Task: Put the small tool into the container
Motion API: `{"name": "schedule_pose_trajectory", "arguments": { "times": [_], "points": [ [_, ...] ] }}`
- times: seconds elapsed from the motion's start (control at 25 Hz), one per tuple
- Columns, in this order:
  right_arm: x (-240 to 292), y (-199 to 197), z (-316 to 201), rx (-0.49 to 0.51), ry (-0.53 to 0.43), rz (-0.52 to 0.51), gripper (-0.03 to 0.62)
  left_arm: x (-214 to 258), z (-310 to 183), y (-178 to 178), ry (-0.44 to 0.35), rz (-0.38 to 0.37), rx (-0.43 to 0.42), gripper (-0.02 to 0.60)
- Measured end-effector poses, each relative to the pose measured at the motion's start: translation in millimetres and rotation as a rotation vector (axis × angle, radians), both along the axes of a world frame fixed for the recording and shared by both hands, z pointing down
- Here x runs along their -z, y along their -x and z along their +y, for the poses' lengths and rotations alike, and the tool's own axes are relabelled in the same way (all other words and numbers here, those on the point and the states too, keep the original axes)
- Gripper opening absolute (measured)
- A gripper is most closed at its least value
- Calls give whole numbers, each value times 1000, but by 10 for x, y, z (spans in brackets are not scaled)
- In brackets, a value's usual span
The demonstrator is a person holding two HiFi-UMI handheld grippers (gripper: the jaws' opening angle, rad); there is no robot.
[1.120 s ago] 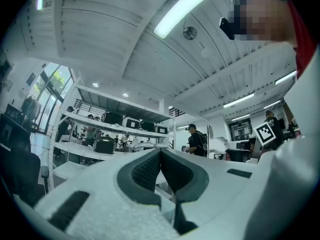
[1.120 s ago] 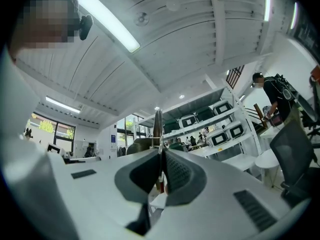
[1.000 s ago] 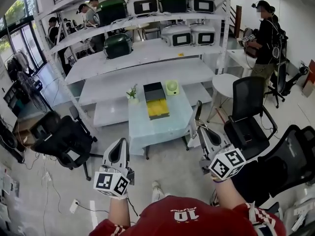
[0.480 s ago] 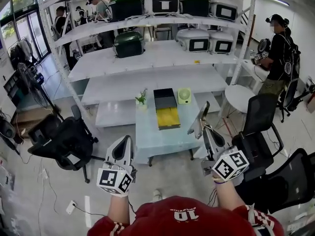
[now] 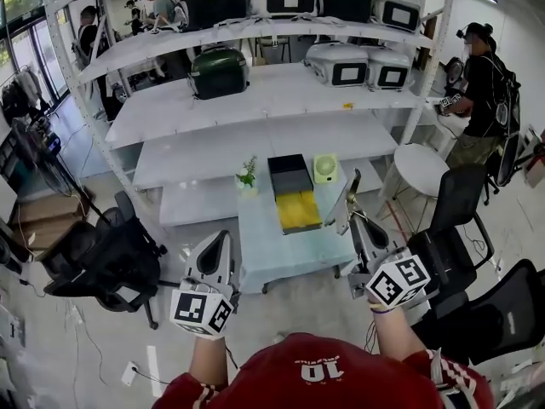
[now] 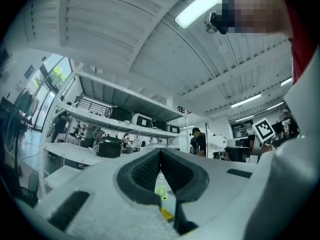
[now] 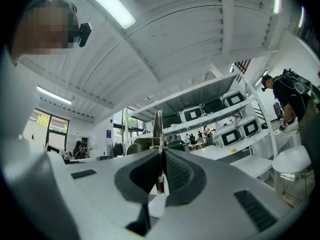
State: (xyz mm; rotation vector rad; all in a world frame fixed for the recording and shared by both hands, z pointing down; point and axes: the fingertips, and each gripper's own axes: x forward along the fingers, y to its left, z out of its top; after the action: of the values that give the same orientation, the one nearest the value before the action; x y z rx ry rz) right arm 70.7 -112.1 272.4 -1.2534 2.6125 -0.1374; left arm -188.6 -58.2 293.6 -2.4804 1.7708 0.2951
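Ahead of both claws stands a white shelving rack (image 5: 255,135). In front of it is a pale surface (image 5: 281,247). The surface's near half is bare, and its near edge lies just ahead of the left claw (image 5: 220,239). A black chair (image 5: 111,258) sits out to that claw's left. Another chair (image 5: 456,220) sits right of the right claw (image 5: 356,228), so open floor is left between the two.

The container (image 5: 290,174), a black box with a yellow tray section, sits on the surface ahead of the right claw and slightly to its left. We cannot make out anything inside it. A small green object (image 5: 324,168) is just beside the container's far right corner, and a small plant (image 5: 247,175) is to its left.

The right claw (image 7: 160,156) is closed on the small tool (image 5: 347,201). The tool (image 7: 158,129) is slender, with its long axis along the claw, and it projects past the tips toward the rack.

The left claw (image 6: 160,154) has its tips together and holds nothing.
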Motion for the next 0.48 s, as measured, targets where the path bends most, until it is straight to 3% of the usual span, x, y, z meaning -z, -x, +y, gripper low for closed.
{"name": "schedule_pose_trajectory", "arguments": {
  "times": [0.2,0.48],
  "points": [
    [-187,224,-197,-30,31,20,6,-145,-291,46,15,-57,-61,-2],
    [-375,278,-273,-50,81,62,6,-266,-443,22,40,-42,-106,-2]
  ]
}}
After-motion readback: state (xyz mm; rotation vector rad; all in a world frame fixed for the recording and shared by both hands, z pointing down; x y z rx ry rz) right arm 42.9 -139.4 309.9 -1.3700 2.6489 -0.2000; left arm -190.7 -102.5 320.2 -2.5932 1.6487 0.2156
